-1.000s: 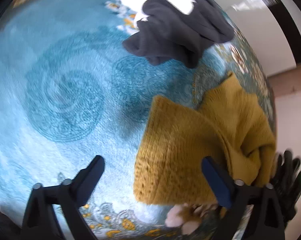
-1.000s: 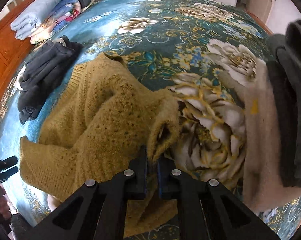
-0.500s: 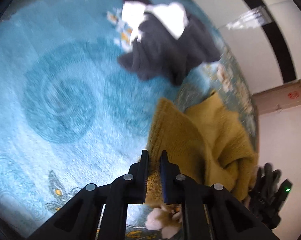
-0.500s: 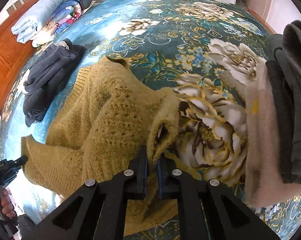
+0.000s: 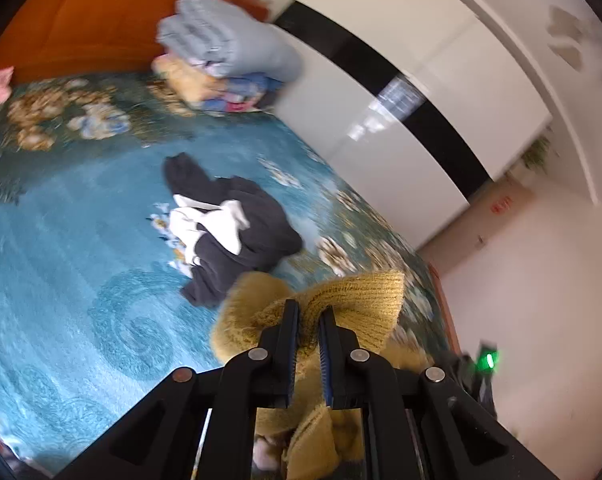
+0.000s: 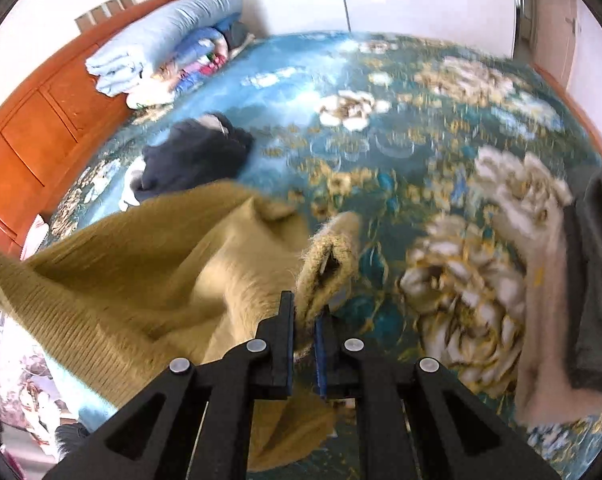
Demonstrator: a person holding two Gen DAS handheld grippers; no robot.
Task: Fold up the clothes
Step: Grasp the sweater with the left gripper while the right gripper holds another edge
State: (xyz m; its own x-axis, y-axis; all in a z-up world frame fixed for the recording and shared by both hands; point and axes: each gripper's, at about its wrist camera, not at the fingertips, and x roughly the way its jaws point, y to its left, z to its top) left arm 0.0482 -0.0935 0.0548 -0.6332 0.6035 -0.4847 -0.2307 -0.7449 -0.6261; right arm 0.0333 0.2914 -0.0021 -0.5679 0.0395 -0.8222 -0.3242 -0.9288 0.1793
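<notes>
A mustard knitted sweater (image 6: pixel 149 272) hangs stretched between my two grippers above the blue flowered bedspread (image 6: pixel 381 152). My left gripper (image 5: pixel 309 312) is shut on its ribbed hem (image 5: pixel 361 300). My right gripper (image 6: pixel 305 312) is shut on a sleeve cuff (image 6: pixel 329 264). The other gripper's green light (image 5: pixel 488 359) shows at the right of the left wrist view. Both views are blurred by motion.
A dark garment with white parts (image 5: pixel 229 232) lies crumpled on the bed; it also shows in the right wrist view (image 6: pixel 193 160). Folded blue quilts (image 6: pixel 161 56) are stacked by the wooden headboard (image 6: pixel 41 128). A pink and grey pile (image 6: pixel 569 292) lies at the right.
My left gripper closed on the sweater's hem and lifted it off the bed. My right gripper kept hold of the cuff and rose too, so the sweater now hangs stretched between them.
</notes>
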